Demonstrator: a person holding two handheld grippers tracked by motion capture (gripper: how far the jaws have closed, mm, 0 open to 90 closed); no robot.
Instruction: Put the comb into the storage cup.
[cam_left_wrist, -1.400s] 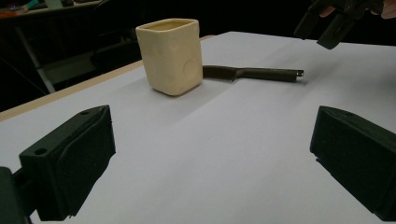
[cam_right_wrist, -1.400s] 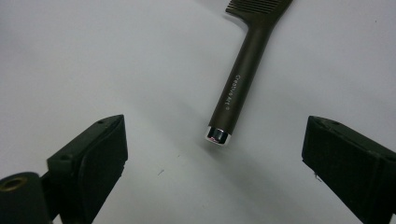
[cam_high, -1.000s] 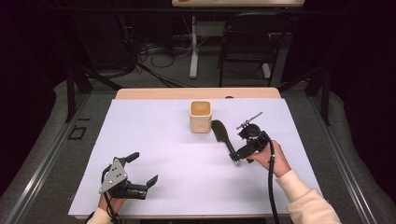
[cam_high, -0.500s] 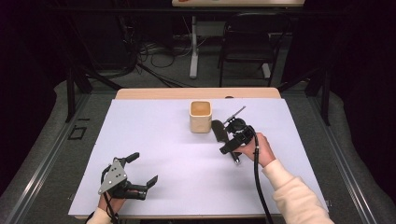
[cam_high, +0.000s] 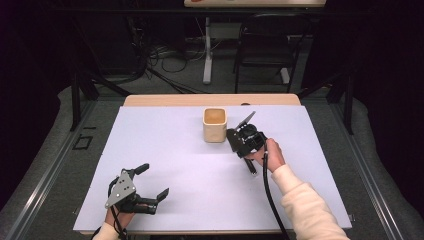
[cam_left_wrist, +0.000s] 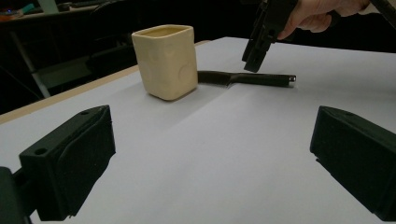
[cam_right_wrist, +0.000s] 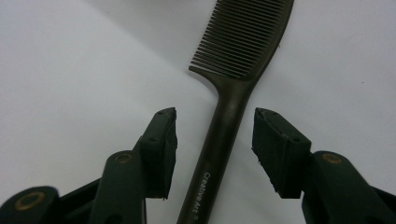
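Since a second ago your right gripper (cam_high: 239, 137) has swung in from the open tabletop (cam_high: 165, 150) to just beside the cream cup (cam_high: 215, 125); the left gripper (cam_high: 145, 182) hasn't shifted. Comb (cam_right_wrist: 224, 126) lies flat on the tabletop near the cup, not yet gripped. Right fingers (cam_right_wrist: 161, 149) apart, straddling the comb's handle, one each side, no contact visible. Likely left to do: close, lift, carry to the cup. Your right hand (cam_high: 267, 152) tips the gripper steeply down. Left fingers (cam_left_wrist: 70, 163) wide apart, empty, resting low near the front edge.
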